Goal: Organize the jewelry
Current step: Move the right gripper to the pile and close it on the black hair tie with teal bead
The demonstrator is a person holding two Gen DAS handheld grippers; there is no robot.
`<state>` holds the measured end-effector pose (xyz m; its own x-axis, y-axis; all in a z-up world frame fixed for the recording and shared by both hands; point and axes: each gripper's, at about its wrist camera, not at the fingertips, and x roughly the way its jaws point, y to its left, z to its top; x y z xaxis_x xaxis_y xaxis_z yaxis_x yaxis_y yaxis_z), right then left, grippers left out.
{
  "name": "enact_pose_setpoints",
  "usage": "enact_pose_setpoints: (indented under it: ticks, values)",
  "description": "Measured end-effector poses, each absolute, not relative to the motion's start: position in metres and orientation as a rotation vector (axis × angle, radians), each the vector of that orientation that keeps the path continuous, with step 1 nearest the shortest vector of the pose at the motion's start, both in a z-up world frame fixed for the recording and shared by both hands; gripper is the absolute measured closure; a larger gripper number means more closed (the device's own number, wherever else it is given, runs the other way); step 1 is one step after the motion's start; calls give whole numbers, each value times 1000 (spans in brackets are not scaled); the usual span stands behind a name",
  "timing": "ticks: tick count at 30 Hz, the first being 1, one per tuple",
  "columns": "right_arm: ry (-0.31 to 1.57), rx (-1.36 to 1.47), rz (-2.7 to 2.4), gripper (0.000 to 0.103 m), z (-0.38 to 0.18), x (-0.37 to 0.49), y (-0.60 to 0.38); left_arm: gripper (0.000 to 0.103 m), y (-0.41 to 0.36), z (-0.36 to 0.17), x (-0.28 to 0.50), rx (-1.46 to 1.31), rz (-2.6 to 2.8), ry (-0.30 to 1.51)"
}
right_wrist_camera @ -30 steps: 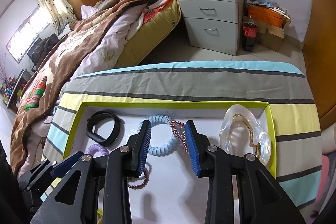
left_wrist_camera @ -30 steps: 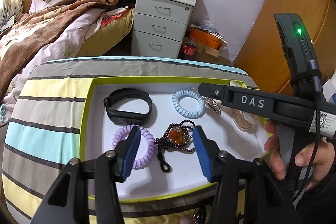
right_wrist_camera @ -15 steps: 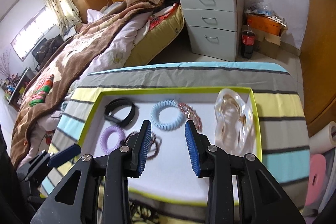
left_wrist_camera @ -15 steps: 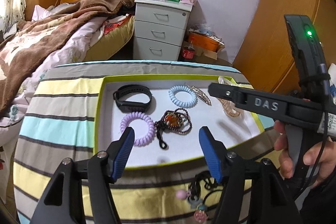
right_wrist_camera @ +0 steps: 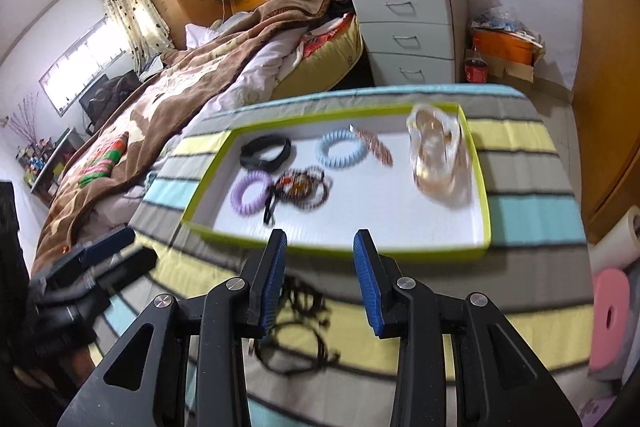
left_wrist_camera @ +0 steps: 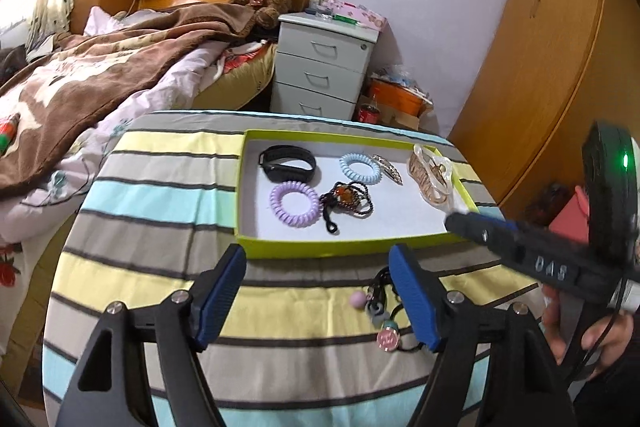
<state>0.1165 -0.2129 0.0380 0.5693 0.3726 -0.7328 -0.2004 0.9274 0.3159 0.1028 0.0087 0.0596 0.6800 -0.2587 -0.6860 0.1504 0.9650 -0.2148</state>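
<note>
Left hand-held gripper (left_wrist_camera: 316,291), jaws just opening and empty, hovers over floppy black cord charm tangle (left_wrist_camera: 384,315); grab the cord.

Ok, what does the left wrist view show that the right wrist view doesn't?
Only the left wrist view shows the pink and grey charm beads on the black cords outside the tray, plus the hand holding the right gripper. Only the right wrist view shows the pink foam roll at far right. Both show the lime-edged white tray, black wristband, blue coil tie and purple coil tie.
</note>
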Motion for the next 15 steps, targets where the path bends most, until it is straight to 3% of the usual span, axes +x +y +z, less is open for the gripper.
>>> enact_pose_setpoints:
  ticks: [3, 15]
  values:
    - [918, 198, 340, 58, 29, 101, -213, 26, 17, 57, 93, -163, -222, 785]
    - [948, 85, 471, 58, 10, 67, -164, 25, 47, 39, 71, -207, -177, 814]
